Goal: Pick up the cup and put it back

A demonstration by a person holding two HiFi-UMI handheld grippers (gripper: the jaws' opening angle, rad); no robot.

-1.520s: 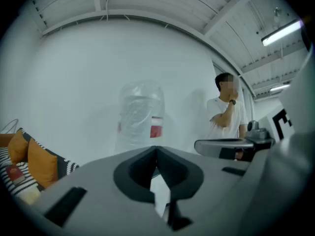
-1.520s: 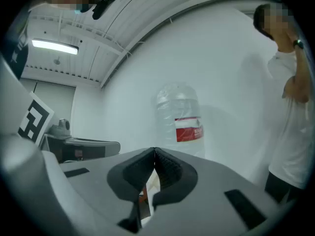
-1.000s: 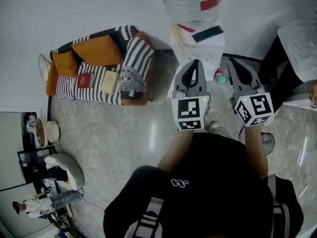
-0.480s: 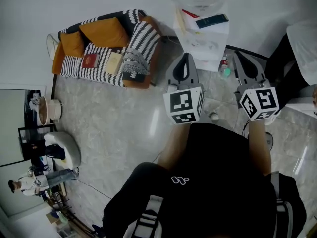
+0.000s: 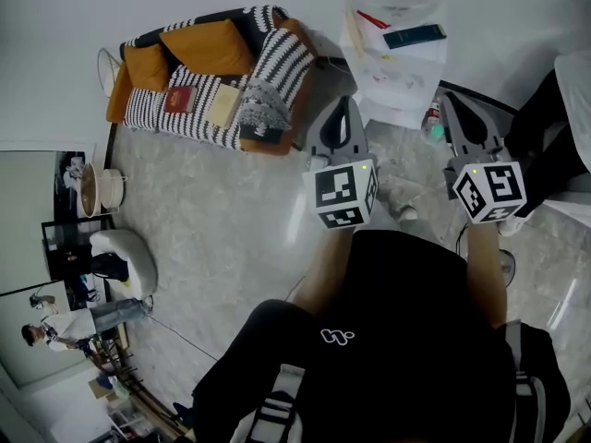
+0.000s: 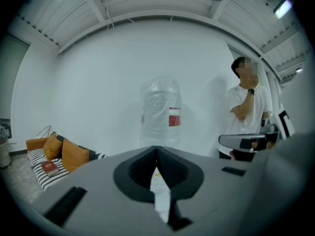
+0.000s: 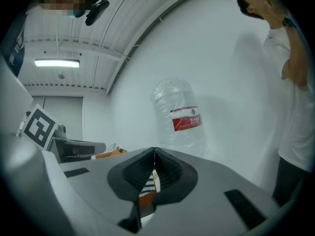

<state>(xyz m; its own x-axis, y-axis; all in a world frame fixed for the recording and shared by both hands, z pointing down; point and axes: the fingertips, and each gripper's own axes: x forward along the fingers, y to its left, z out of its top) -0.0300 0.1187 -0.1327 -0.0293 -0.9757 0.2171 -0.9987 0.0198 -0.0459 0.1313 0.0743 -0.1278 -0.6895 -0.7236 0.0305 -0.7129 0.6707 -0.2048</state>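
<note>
Our left gripper (image 5: 344, 104) has eased forward beside the right gripper (image 5: 455, 101); both pairs of jaws are pressed together, empty; the cup (image 5: 406, 215), seemingly that small pale thing on the floor (image 5: 231, 220) between them, waits untouched.

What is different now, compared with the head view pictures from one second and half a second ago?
The left gripper has moved toward the picture's left, away from the right gripper and the white water stand, nearer the sofa. The head view itself has also shifted a little. Nothing was taken hold of or let go. Unchanged: both grippers shut and empty, the right one almost in place.
</note>
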